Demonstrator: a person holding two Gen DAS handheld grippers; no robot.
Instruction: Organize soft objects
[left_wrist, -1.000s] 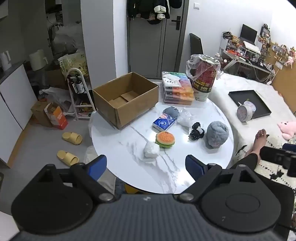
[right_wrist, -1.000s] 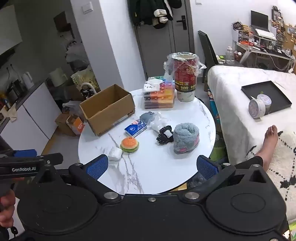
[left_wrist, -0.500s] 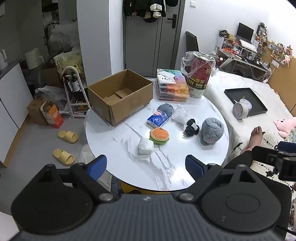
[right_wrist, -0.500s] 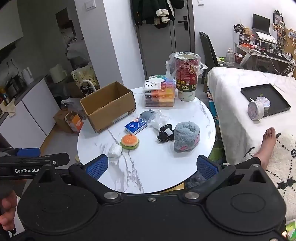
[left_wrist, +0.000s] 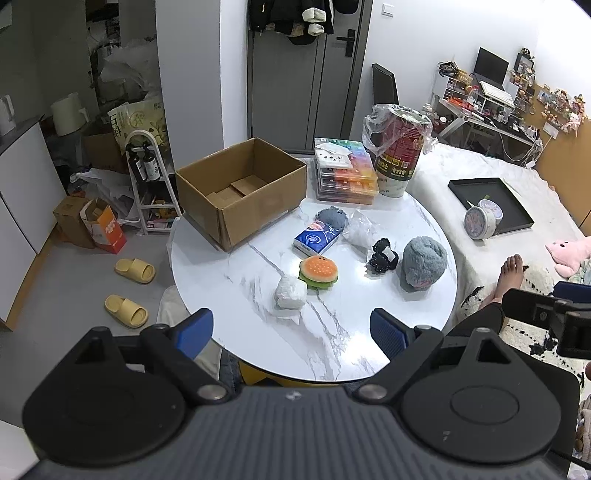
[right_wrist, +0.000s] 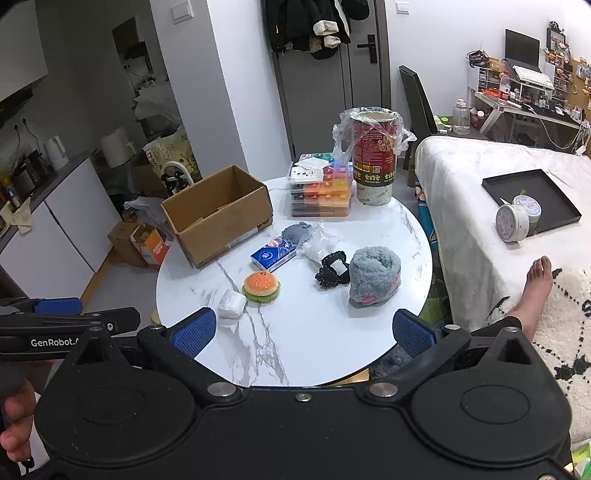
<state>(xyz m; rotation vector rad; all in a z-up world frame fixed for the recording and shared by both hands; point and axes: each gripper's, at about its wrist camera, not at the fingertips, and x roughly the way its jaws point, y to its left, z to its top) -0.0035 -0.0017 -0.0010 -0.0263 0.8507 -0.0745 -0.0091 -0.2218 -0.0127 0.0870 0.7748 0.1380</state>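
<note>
On the round marble table (left_wrist: 332, 347) lie several soft things: a burger toy (left_wrist: 318, 271), a white wad (left_wrist: 290, 293), a blue tissue pack (left_wrist: 315, 239), a dark grey pouf (left_wrist: 332, 218), a clear plastic bag (left_wrist: 360, 230), a black scrunchie (left_wrist: 382, 256) and a fluffy grey roll (left_wrist: 423, 265). An empty cardboard box (left_wrist: 242, 188) stands at the back left. My left gripper (left_wrist: 291, 332) hovers open over the near table edge, holding nothing. My right gripper (right_wrist: 304, 326) is open too, short of the burger toy (right_wrist: 261, 286) and the grey roll (right_wrist: 373, 275).
A stack of colourful organiser cases (left_wrist: 345, 173) and a tall can wrapped in plastic (left_wrist: 399, 155) stand at the table's back. A bed with a black tray (left_wrist: 491, 203) lies to the right, a person's bare foot (right_wrist: 537, 284) beside it. Yellow slippers (left_wrist: 129, 291) lie on the floor at left.
Both views have shifted slightly, so the table sits a little differently in frame. Nothing on the table has moved, and both grippers stay open.
</note>
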